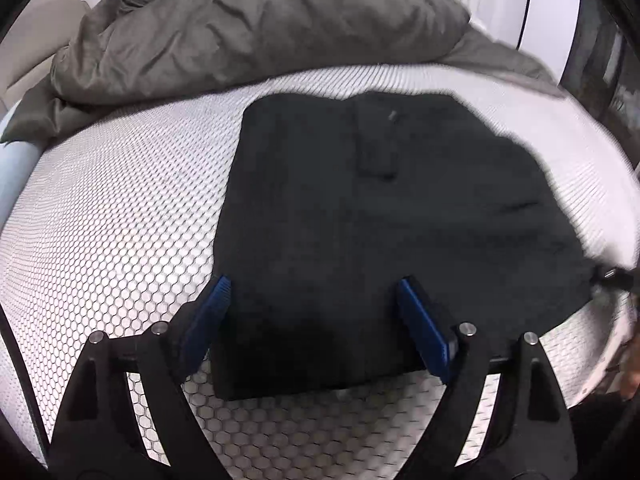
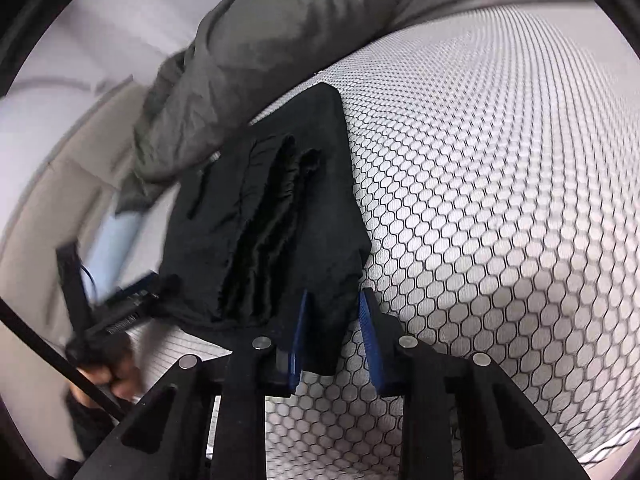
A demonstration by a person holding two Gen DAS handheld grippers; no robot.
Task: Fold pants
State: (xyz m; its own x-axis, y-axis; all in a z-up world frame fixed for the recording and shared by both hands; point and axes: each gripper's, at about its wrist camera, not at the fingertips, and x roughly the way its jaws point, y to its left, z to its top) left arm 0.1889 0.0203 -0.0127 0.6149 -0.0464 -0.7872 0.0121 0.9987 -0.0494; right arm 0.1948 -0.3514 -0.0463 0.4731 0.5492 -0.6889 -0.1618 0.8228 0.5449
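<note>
Left wrist view: the left gripper (image 1: 314,320) stands wide, its blue pads on either side of the near edge of the black pants (image 1: 380,216) and gripping nothing. The pants lie ahead as a flat, roughly square bundle on the honeycomb-patterned mattress (image 1: 120,208), with a grey blanket (image 1: 240,28) heaped beyond.

Right wrist view: the right gripper (image 2: 334,336) is narrow, with a corner of the pants (image 2: 280,208) between its pads; whether they pinch it I cannot tell. Stacked layers show along the edge, so the folding looks nearly finished, with perhaps one last fold or some tidying left.
</note>
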